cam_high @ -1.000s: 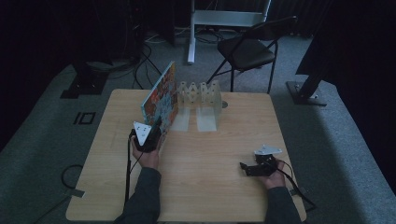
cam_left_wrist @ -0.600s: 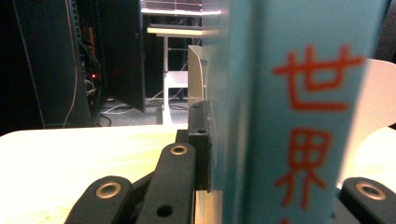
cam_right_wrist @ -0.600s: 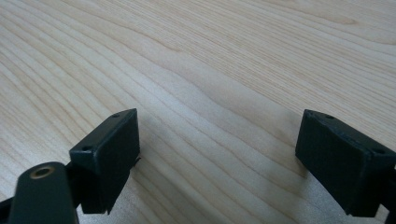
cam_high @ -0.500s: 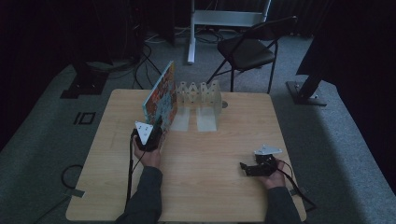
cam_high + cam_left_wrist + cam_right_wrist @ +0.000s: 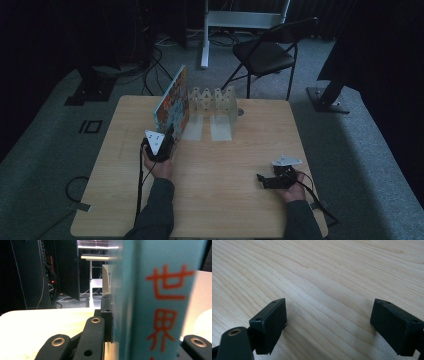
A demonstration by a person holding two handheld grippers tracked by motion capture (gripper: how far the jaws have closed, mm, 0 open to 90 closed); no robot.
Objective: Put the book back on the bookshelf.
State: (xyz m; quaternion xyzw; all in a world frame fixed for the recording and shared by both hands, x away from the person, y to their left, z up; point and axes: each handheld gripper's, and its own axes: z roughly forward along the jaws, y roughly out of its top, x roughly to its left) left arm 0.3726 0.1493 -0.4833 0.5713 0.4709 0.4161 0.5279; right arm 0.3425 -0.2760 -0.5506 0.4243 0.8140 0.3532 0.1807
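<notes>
Your left tool (image 5: 167,137) is clamped on the spine edge of the teal picture book (image 5: 172,102), held upright and tilted on the tabletop (image 5: 220,200), just beside the clear zigzag book rack (image 5: 212,107). Your right tool (image 5: 265,181) rests released, jaws wide apart, well away near the right edge.

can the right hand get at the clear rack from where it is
Probably yes. The right tongs are open and hold nothing, low over the table, and bare wood lies between them and the rack. The book in the left tongs stands at the rack's left end.
</notes>
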